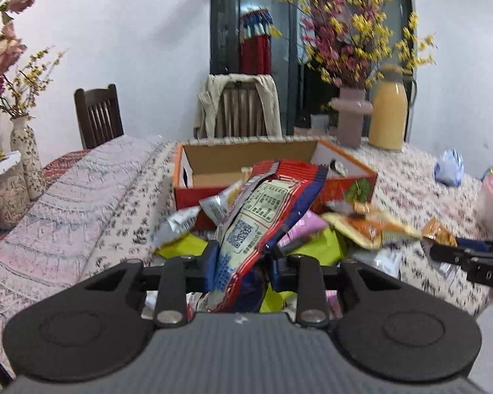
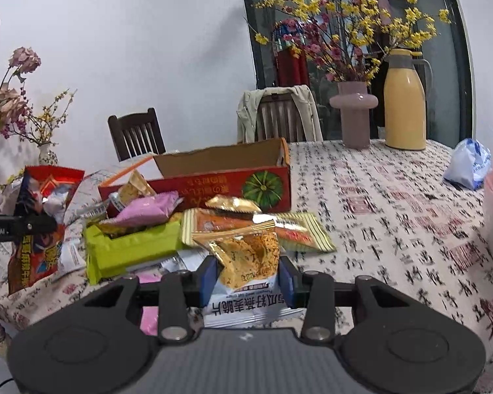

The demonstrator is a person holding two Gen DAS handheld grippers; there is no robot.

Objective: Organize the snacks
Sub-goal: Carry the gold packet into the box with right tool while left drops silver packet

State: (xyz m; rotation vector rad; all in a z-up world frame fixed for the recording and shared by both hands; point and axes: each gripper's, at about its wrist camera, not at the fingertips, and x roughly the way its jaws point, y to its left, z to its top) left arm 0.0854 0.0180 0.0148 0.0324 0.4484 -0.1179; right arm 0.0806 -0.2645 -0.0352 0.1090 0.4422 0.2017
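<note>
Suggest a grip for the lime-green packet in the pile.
Probably take the lime-green packet by its near long edge, coming from above on the camera side. It lies flat and long, that edge looks bare, while a pink packet sits on its far side.

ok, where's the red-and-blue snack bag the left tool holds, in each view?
Left wrist: red-and-blue snack bag centre frame, pinched in the left tool, back side showing.
Right wrist: same bag at far left edge, front side showing.
Shared landmark: the red cardboard box behind the snack pile.
</note>
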